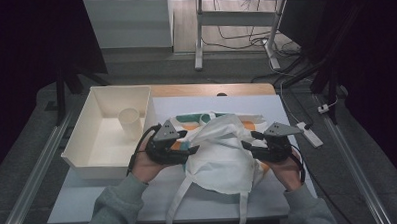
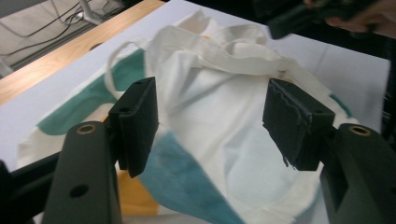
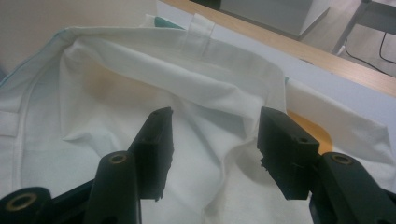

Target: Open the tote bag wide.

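Observation:
A white cloth tote bag [image 1: 220, 151] with green and orange print lies crumpled on the white table cover [image 1: 266, 107]. My left gripper [image 1: 190, 142] stands at the bag's left side, and in the left gripper view its jaws [image 2: 212, 107] are open above the cloth [image 2: 224, 70] with nothing pressed between the pads. At the bag's right side is my right gripper [image 1: 248, 140]. In its own view it is [image 3: 212, 130] open too, and the bag's folded fabric [image 3: 140, 79] lies under and beyond the jaws. The bag's straps [image 1: 180, 207] trail over the near table edge.
A white plastic bin [image 1: 83, 151] stands at the table's left, with a paper cup [image 1: 130, 122] upright inside it. The wooden tabletop [image 1: 210, 89] shows along the far edge. On the floor at the right lies a power strip [image 1: 310, 133].

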Tool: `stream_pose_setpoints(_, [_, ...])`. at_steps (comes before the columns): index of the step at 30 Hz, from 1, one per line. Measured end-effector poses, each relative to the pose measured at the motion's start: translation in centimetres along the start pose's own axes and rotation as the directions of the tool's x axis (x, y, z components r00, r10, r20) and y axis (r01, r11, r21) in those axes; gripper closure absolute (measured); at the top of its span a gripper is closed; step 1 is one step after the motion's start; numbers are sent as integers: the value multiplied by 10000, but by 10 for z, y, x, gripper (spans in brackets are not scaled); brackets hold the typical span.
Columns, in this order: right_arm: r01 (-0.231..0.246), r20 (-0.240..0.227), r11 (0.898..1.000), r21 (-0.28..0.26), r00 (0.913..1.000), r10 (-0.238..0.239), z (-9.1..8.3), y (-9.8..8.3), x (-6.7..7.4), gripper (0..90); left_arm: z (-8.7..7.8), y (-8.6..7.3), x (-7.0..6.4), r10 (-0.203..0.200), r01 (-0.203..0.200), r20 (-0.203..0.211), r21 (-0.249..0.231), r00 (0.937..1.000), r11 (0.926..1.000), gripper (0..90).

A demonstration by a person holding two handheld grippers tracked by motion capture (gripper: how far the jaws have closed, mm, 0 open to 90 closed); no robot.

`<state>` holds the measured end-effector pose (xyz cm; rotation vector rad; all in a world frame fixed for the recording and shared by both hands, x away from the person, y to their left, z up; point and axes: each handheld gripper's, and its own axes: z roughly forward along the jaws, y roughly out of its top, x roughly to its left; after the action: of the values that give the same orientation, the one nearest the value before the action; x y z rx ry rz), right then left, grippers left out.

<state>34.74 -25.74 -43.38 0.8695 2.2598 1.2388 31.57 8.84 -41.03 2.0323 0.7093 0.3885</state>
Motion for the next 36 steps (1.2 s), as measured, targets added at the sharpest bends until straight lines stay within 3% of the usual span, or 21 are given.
stream_pose_setpoints(8, [-56,83,9998,167,10000,55,2,-5,-3,454,38,3,16,-486,484,16,540,9988,9974,364])
stream_pose_setpoints(12, [-34,129,9994,337,9999,29,6,-8,-4,454,52,1,15,-218,228,-141,795,9997,9966,394])
stream_pose_setpoints(14, [29,156,9991,425,9999,-36,8,-9,-5,453,57,-1,17,-303,314,-137,893,9994,9955,403])
stream_pose_setpoints(19, [39,412,9977,673,9991,-67,11,-12,-8,452,60,-6,21,-393,431,-377,1068,9985,9934,426])
stream_pose_setpoints(27, [-113,789,9936,1120,9969,25,16,-19,-14,452,63,-11,25,-602,641,-357,1208,9975,9906,521])
stream_pose_setpoints(36, [-341,1142,9883,1484,9933,171,19,-24,-20,454,64,-13,27,-592,634,-345,1386,9977,9883,716])
